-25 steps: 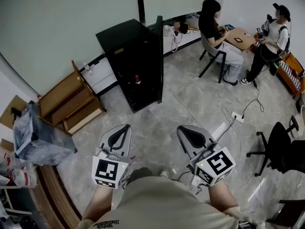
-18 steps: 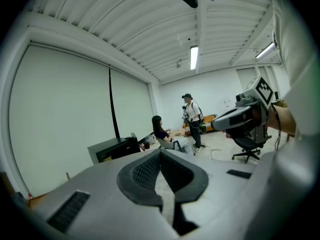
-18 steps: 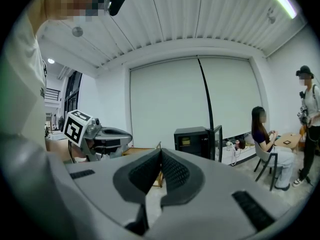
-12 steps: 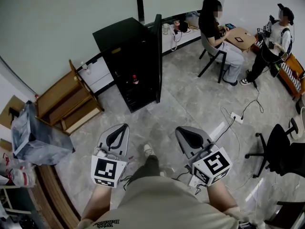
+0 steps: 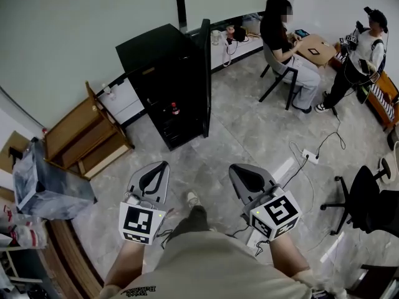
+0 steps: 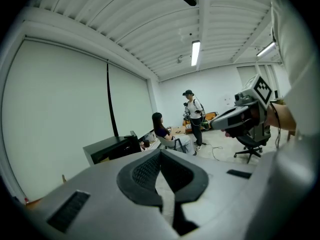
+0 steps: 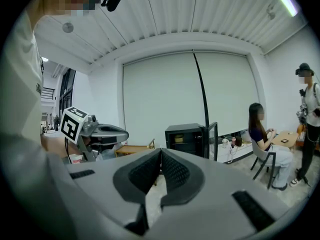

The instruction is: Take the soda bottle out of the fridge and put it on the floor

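Observation:
The black fridge [image 5: 163,73] stands on the floor ahead with its door [image 5: 206,73] swung open to the right. Inside, on a lower shelf, a small soda bottle [image 5: 175,109] with red on it stands upright. My left gripper [image 5: 163,164] and right gripper [image 5: 234,167] are held side by side, well short of the fridge, both pointing toward it. Each is shut with nothing between its jaws. The left gripper view shows the shut left gripper [image 6: 160,153] and the fridge [image 6: 112,148] far off. The right gripper view shows the shut right gripper [image 7: 160,150] with the fridge [image 7: 186,134] beyond.
A wooden shelf unit [image 5: 87,132] lies left of the fridge, and a bagged bin [image 5: 47,182] stands nearer left. Two people are at a small table [image 5: 315,47] at the back right. A power strip [image 5: 310,152] with cables and an office chair [image 5: 368,198] are on the right.
The person has stepped forward, one foot now showing between the grippers. Both grippers have moved closer to the fridge and stay shut.

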The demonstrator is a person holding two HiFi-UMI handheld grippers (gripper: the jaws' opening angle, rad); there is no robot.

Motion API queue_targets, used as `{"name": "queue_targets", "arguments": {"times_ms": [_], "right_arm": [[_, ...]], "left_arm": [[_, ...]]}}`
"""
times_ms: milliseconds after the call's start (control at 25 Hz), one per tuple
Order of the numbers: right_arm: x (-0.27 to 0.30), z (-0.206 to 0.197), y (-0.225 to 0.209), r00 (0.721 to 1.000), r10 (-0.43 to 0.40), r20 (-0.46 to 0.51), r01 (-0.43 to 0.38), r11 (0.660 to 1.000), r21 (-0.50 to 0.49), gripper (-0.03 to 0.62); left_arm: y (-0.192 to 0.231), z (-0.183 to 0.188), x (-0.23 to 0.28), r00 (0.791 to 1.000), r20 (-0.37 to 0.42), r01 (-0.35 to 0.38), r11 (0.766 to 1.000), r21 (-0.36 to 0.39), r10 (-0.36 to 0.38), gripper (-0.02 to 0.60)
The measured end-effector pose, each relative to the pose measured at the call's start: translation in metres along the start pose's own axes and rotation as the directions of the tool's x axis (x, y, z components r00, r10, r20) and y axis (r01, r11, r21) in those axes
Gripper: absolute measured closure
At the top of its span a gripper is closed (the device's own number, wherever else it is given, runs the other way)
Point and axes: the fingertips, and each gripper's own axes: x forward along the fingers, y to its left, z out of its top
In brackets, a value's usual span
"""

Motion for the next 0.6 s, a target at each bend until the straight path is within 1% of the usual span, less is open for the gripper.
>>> {"name": "queue_targets", "arguments": {"times_ms": [240,400,600], "right_arm": [[0.040,0.004,-0.016,1.000,0.011,-0.018,-0.011,1.000,0.002,0.597],[0.073,0.010,-0.032,0.999,0.011,-0.037,-0.011,1.000,-0.001,0.597],[0.124,0.024,-0.051,0.998,0.010,-0.062,-0.010,1.000,-0.012,0.597]], "left_arm": [[0.032,-0.007,0.028,1.000,-0.010,-0.012,1.000,-0.020,0.012,0.575],[0.054,-0.012,0.052,1.000,-0.028,-0.002,0.999,-0.033,0.001,0.575],[0.095,-0.014,0.087,0.999,-0.033,0.007,0.999,-0.038,-0.008,0.575]]}}
